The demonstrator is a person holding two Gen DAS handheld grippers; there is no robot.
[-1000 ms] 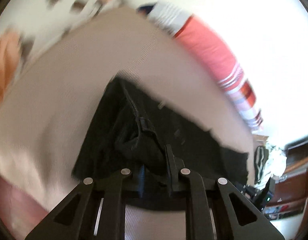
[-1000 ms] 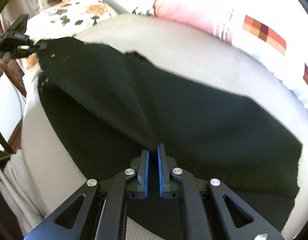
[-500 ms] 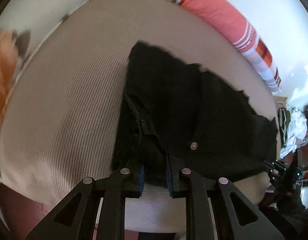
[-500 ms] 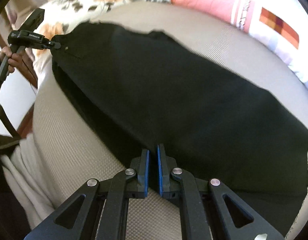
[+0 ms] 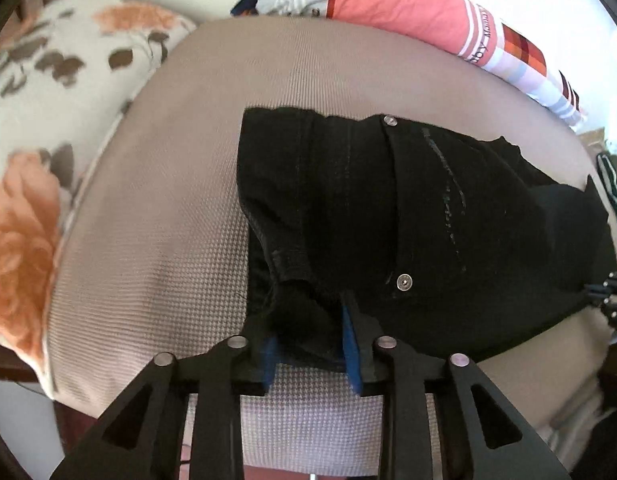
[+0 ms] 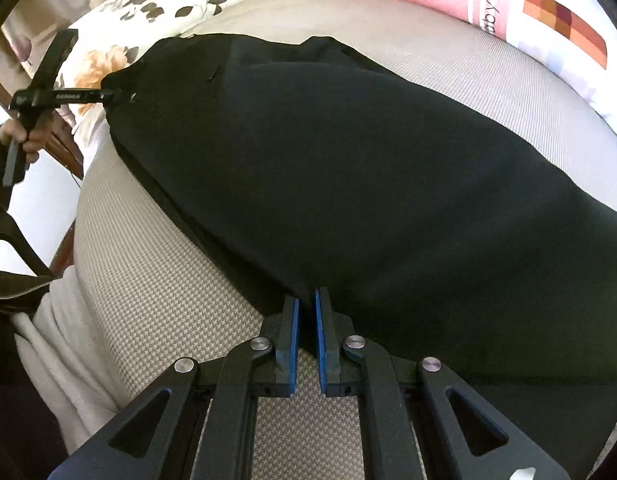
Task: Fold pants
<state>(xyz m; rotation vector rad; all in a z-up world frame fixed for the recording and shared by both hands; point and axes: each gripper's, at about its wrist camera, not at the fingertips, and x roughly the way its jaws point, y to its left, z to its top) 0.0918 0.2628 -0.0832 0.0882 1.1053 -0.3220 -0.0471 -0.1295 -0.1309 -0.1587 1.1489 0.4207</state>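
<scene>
I have the pants [image 5: 408, 216] lying on the bed [image 5: 160, 240], a beige textured cover with a floral pillow [image 5: 40, 92] at one side and a pink pillow [image 5: 408, 4] behind. They are black and already doubled over, and their long axis runs across me, from my left tool [image 5: 308, 344] to my right tool [image 6: 306, 336].

My left tool sits at the waist end. Its jaws are opening now, and a bunch of waistband cloth sits loosely between the blue pads [image 5: 350, 336] without being squeezed on both sides. Two metal buttons [image 5: 404, 282] show just beyond the tips, so the fly faces up here. In the right wrist view I can see this same tool out at the far corner of the cloth, with my hand [image 6: 18, 140] on its handle.

My right tool is pressed nearly together and pinches the near edge of the cloth, at the leg end; the fabric runs straight into the narrow slot between its pads. The cloth spreads away from it in one flat dark sheet, with a lower layer peeking out along the near edge.

I judge this fold to be laid down, with the left side letting go first. The next fold most likely brings one end over the other along that long axis, and the right tool, the one with a hold on the cloth, is better placed to carry its end across toward the waist.
</scene>
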